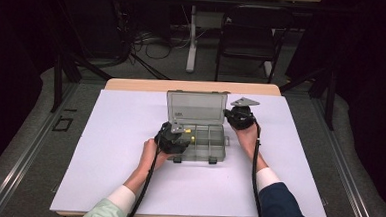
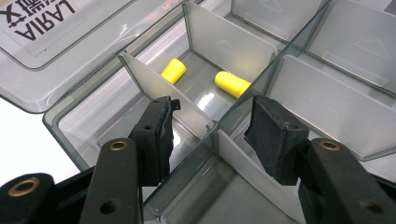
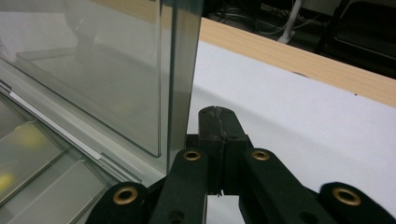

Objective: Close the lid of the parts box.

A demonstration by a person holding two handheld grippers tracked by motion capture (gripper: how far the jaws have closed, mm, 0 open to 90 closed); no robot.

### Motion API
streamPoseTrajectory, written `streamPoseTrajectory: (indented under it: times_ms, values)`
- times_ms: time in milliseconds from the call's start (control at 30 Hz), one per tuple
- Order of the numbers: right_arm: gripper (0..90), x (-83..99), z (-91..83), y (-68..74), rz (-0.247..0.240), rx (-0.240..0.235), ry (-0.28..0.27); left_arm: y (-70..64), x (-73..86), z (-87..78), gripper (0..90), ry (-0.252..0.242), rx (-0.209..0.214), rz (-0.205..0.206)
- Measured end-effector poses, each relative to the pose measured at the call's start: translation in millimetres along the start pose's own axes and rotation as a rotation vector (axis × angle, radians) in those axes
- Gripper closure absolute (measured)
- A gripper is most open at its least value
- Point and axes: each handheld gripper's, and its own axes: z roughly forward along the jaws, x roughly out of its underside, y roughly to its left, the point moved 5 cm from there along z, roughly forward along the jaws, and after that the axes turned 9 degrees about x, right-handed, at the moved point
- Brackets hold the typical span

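A clear grey compartment box (image 1: 214,150) lies open at the middle of the white table cover, its lid (image 1: 196,107) standing upright at the back. Two yellow foam earplugs (image 2: 173,71) (image 2: 232,84) lie in one compartment of the box (image 2: 327,107). My left gripper (image 1: 180,133) (image 2: 212,107) hovers open over the box's left side, its jaws either side of a divider just short of the earplugs, holding nothing. My right gripper (image 1: 234,113) (image 3: 218,122) is shut on nothing, right beside the lid's (image 3: 93,70) right edge; I cannot tell whether it touches.
A white sheet (image 1: 130,130) covers the table, with a wooden strip (image 1: 192,87) bare along the far edge. Beyond the table stand a black chair (image 1: 250,36) and a white leg with cables on the floor.
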Motion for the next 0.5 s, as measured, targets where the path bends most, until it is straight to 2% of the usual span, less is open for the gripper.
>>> streamPoseTrajectory:
  times_ms: [233, 333, 400, 500]
  values:
    - [90.0, -2.9, -5.5, 0.2, -0.014, -0.002, -0.021, -0.6, -0.6, 0.0, 47.0, 0.006, -0.013, 0.013]
    - [90.0, -2.8, -5.9, 0.4, -0.021, -0.005, -0.029, -0.5, -1.8, -0.9, 43.8, -0.011, -0.018, 0.026]
    - [90.0, -2.8, -6.3, 0.5, -0.022, -0.007, -0.03, 0.5, -3.8, -3.7, 35.0, -0.028, -0.038, 0.033]
    - [90.0, -2.9, -6.8, 0.5, -0.026, -0.008, -0.03, -0.9, -7.2, -10.5, 20.7, -0.054, -0.044, 0.049]
